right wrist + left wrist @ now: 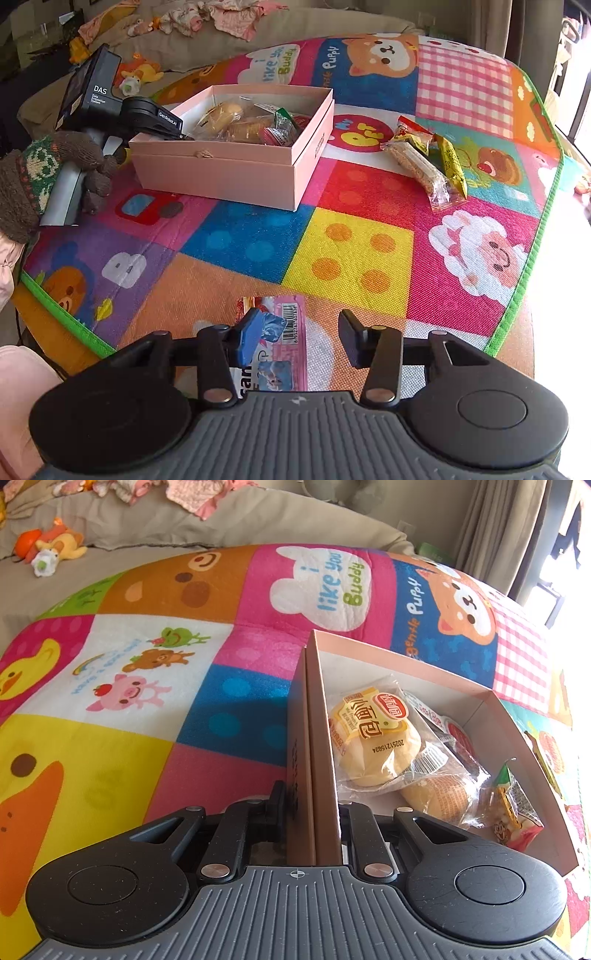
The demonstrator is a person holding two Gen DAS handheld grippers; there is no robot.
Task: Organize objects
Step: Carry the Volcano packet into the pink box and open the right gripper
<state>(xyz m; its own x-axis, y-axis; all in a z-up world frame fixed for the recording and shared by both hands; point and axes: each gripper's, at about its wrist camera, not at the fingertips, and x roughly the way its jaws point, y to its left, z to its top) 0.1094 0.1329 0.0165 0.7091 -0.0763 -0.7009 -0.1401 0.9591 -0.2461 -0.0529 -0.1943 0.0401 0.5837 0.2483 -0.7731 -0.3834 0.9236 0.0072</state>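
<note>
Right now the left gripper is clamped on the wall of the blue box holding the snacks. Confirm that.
Not quite: the box is pink, not blue, as the right wrist view shows. The rest holds: the left gripper is clamped on its wall, and wrapped snacks lie inside.

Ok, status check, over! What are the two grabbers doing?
Left gripper shut on pink box wall. Right gripper open over pink snack packet, not gripping. Three snacks loose on mat. Nothing blocking.
</note>
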